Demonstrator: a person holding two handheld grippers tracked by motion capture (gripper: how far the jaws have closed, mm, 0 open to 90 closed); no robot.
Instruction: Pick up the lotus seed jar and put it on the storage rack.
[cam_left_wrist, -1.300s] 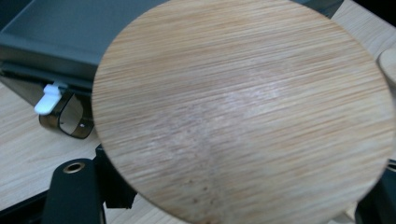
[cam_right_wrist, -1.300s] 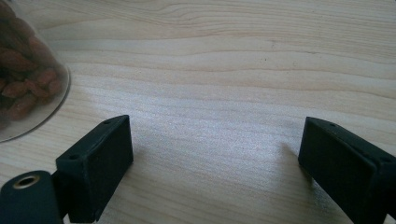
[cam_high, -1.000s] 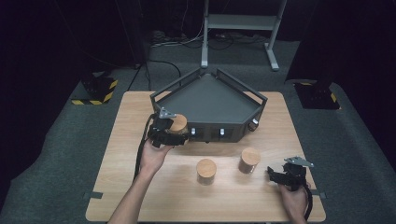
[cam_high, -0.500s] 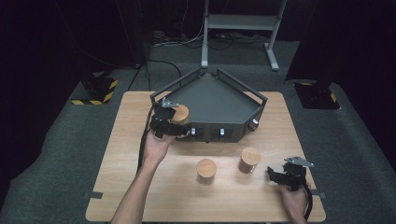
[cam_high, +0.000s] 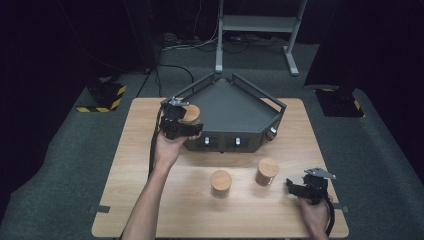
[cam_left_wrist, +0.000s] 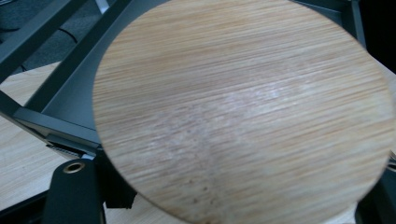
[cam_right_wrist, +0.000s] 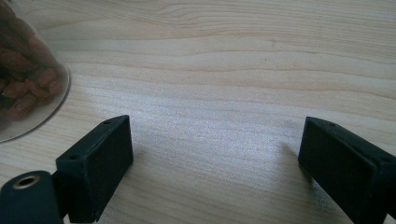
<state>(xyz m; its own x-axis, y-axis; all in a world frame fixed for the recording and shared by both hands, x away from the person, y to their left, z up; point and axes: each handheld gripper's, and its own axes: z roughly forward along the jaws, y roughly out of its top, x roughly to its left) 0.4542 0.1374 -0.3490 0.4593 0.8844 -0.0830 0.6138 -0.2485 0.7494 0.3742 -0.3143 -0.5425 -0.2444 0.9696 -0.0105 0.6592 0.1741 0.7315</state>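
Jar w/ bamboo lid (cam_high: 189, 114) is clamped in left gripper (cam_high: 181, 125), lifted over tray (cam_high: 235, 107) rim at table's 10 o'clock. Prob glass: rigid, smooth, breakable; grip mid-body, not lid. Right gripper (cam_high: 292, 185) gapes empty at 4 o'clock.

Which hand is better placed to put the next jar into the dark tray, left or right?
Left. The left gripper already holds a wooden-lidded jar at the tray edge. The right gripper rests open on the table, beside but apart from another jar.
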